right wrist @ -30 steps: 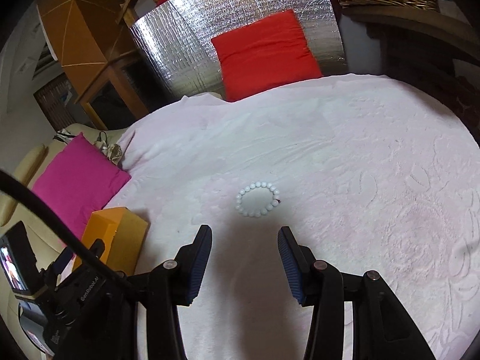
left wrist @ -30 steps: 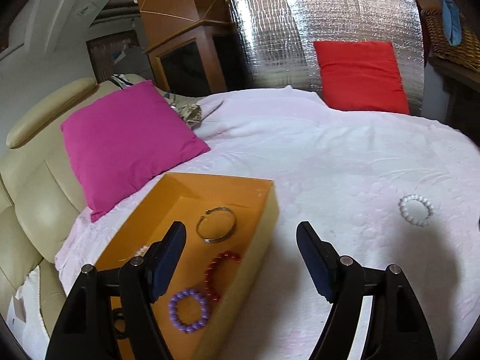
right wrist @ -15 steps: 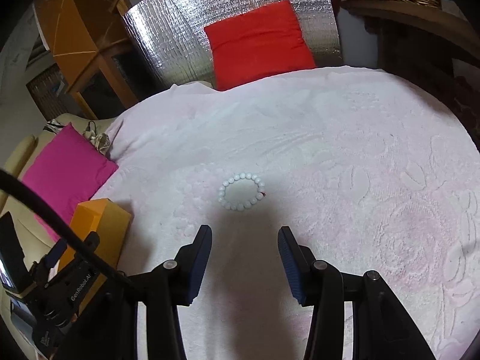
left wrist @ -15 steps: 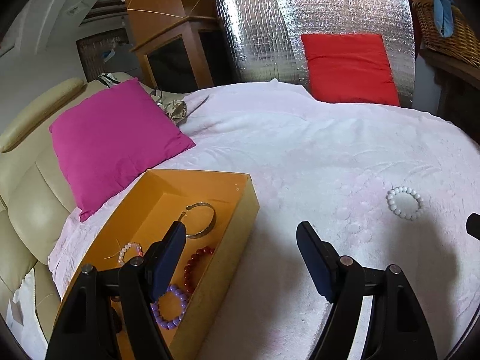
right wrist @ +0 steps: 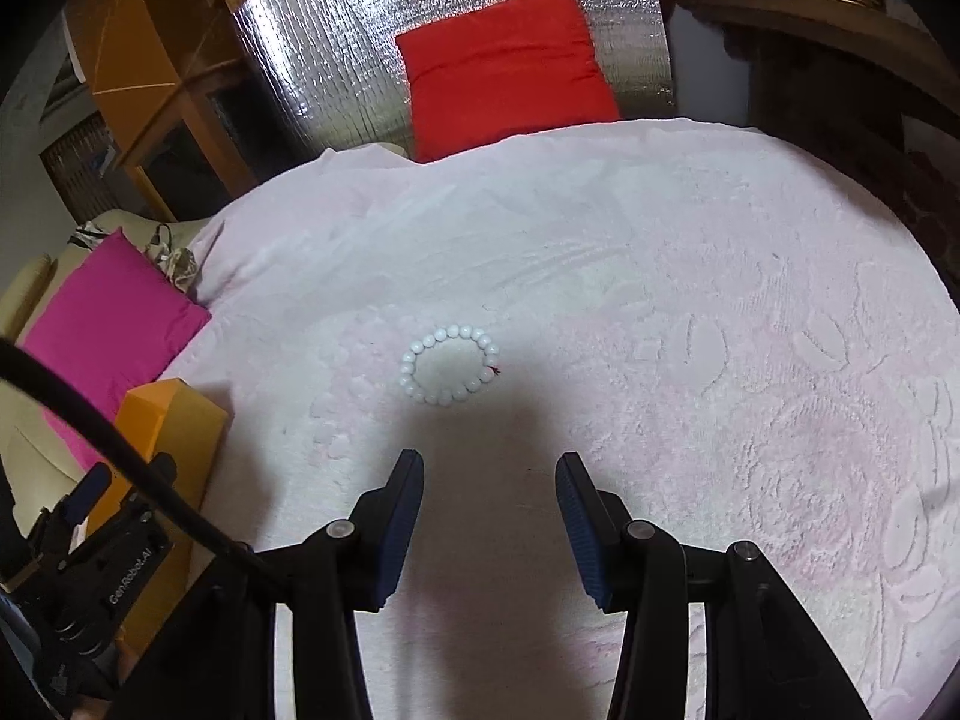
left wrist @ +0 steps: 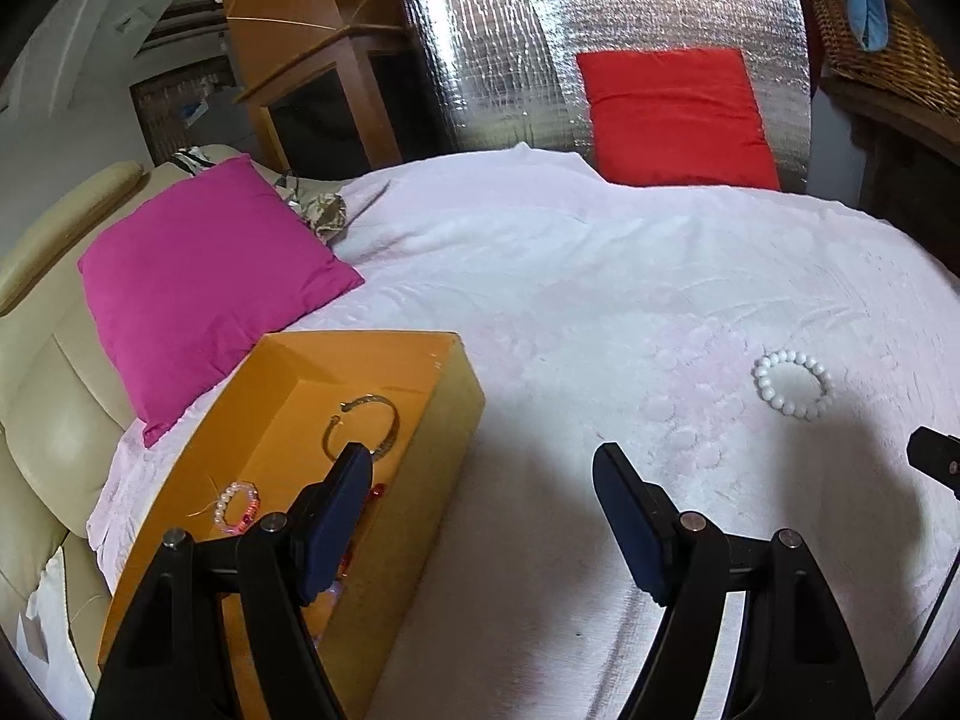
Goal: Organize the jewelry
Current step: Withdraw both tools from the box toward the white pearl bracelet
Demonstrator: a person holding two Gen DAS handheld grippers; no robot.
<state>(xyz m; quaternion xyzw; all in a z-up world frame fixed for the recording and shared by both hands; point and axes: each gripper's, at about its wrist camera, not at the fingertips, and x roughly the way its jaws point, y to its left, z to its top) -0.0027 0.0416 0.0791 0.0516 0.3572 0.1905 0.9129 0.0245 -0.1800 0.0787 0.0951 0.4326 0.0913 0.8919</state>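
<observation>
A white bead bracelet (right wrist: 450,365) lies flat on the pale pink bedspread, a short way ahead of my right gripper (right wrist: 487,471), which stands open with nothing between its fingers. The same bracelet (left wrist: 793,383) shows far right in the left wrist view. My left gripper (left wrist: 480,468) is open and empty, its left finger over the orange box (left wrist: 447,420). Inside the box lie a gold bangle (left wrist: 362,426), a small pearl-and-pink bracelet (left wrist: 236,506) and red beads partly hidden by the finger.
A magenta cushion (left wrist: 198,276) leans against the cream sofa back beside the box. A red cushion (left wrist: 675,117) rests on a silver foil panel (left wrist: 498,60) at the far side. The bedspread (right wrist: 690,300) stretches wide to the right. A wicker basket (left wrist: 882,48) stands at the upper right.
Both grippers have sunk a little and drifted. The box has slid left and lower in the left view; the white bracelet has shifted up and left in the right view. Jaws unchanged.
</observation>
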